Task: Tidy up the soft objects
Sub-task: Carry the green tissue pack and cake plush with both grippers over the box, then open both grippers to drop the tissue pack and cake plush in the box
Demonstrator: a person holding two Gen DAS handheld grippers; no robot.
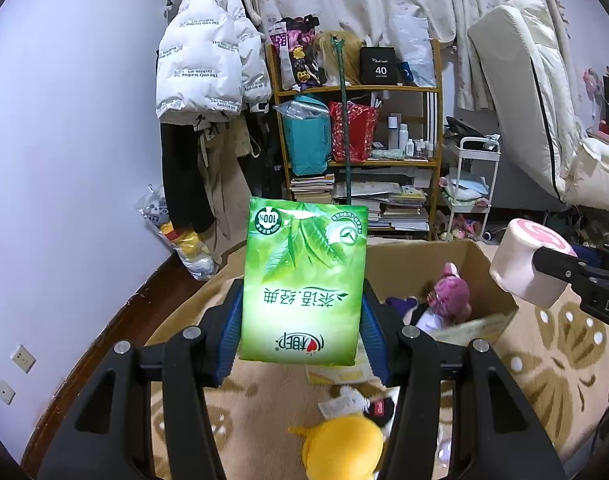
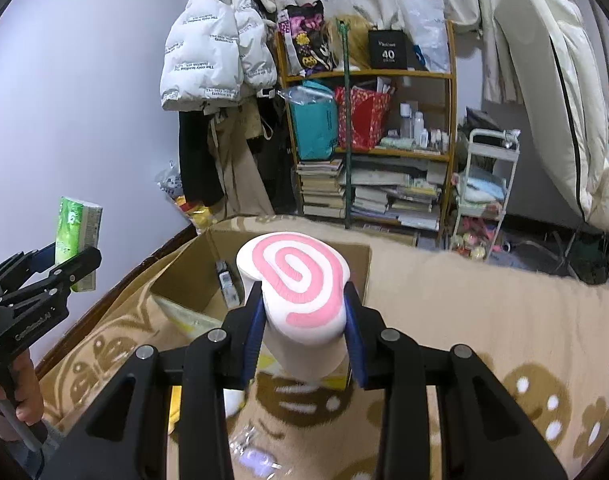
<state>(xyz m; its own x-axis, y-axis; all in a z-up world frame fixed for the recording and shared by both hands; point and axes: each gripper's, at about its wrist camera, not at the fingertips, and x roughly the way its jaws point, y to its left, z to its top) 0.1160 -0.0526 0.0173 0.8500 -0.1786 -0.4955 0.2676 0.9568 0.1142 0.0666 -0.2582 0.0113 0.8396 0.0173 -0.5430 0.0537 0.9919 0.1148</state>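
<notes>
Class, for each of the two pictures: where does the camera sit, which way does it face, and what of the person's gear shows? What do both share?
Left wrist: on the left gripper, facing the bookshelf; it holds a green tissue pack.
Right wrist: on the right gripper, facing the same way; it holds a pink swirl cushion.
Shared: bookshelf, cardboard box, white jacket, each other's gripper.

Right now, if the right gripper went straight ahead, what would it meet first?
Likely the cardboard box: the right gripper, shut on the swirl cushion, points over its opening. Depth is unclear.
</notes>
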